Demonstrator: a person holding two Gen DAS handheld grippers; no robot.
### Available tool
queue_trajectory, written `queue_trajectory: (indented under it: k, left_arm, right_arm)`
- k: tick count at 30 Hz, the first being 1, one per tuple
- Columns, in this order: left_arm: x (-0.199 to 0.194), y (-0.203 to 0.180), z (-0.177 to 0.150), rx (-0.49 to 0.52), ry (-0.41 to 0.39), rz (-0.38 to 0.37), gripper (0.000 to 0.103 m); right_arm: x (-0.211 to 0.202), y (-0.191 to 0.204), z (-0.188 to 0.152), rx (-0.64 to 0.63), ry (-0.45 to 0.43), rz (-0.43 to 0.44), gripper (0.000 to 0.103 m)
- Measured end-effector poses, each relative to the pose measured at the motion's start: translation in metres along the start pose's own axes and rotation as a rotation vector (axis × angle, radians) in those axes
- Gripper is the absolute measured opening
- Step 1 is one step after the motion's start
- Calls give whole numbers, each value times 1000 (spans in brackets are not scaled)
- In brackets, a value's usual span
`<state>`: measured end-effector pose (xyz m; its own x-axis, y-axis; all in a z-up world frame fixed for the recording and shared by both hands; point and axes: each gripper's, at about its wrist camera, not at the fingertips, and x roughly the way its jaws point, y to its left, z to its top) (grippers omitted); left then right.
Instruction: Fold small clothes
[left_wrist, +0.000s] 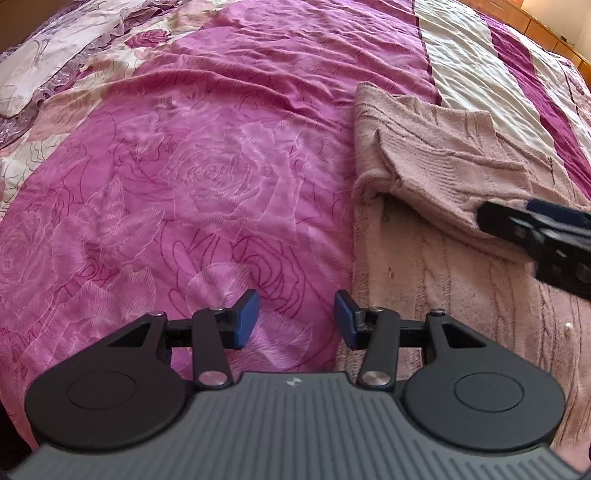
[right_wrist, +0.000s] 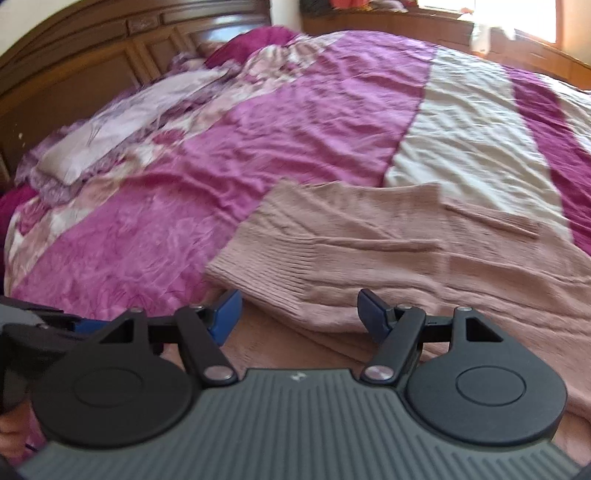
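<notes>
A pale pink knitted sweater (right_wrist: 388, 258) lies spread on a bed covered by a bedspread (left_wrist: 207, 155) of magenta rose print with cream and dark plum stripes. In the right wrist view the sweater fills the centre and the 3 o'clock side, its ribbed sleeve (right_wrist: 266, 269) folded across the body and reaching toward 8 o'clock, where the cuff ends just ahead of the fingers. In the left wrist view the same garment sits from 1 to 4 o'clock, the sleeve (left_wrist: 436, 173) lying as a raised fold over the flat cable-knit body below it.

The left gripper (left_wrist: 296, 320) hangs over the boundary between bedspread and sweater, jaws spread apart with nothing between the blue pads (left_wrist: 246, 318); the left pad is over the magenta print, the right pad over the sweater's edge.

The right gripper (right_wrist: 300, 315) also has its jaws wide apart. The sleeve's end lies in the gap between them, not pinched. In the left wrist view this gripper (left_wrist: 539, 236) enters from 3 o'clock as a blurred black shape with a blue tip, right at the lower edge of the folded sleeve; whether it touches the knit cannot be told.

At 9 o'clock in the right wrist view, part of the left gripper (right_wrist: 55, 328) shows, low and blurred. A pillow (right_wrist: 122, 129) in pale floral fabric sits at 10 o'clock before a dark wooden headboard (right_wrist: 74, 62). Bright light comes in at 1 o'clock.
</notes>
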<state>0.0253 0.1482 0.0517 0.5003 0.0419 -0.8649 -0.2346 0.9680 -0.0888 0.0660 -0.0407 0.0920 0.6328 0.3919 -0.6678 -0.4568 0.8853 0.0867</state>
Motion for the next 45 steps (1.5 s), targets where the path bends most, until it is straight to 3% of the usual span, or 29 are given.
queue_trajectory:
  k: [11,17,18,21,22,23,29,36,37,39,40,41,45]
  left_arm:
    - [6,0,-2,2,-1,-2,54]
    - [8,-1,-2,1,-1,-11,60]
    - [8,-1,-2,1,-2,-10,60]
    - [9,-2,-2,4,-6,-9,61]
    - [10,-2,-2,6,-6,-9,61]
    - [10,-1,-2,7,-6,-10,61]
    - [10,-2,-2,1,-6,-11,61]
    - [10,0,0,-7,2,-16,62]
    - [10,1,0,-11,2,-19,62]
    - [10,2,0,-15,3,-26,62]
    - [10,2,0,-16,3,-30,62]
    - [9,4,0,-23,2,-36,62]
    - [10,7,1,-42,5,-51,62]
  right_arm:
    - [45,5,7,16,57,26,71]
    - [56,8,10,16,71,21,70]
    - [57,8,10,19,69,23,67]
    - [56,7,13,33,63,33,36]
    - [56,6,14,40,62,41,20]
    - [56,5,15,48,63,52,10]
    - [45,4,15,52,20,49,3]
    - [30,14,21,2,22,81,8]
    - [29,18,20,-23,23,73,12]
    - [27,27,19,-74,21,62,35]
    - [26,30,17,-91,18,64,54]
    - [25,31,16,-101,10,66,61]
    - [29,39,12,-157,11,55,61]
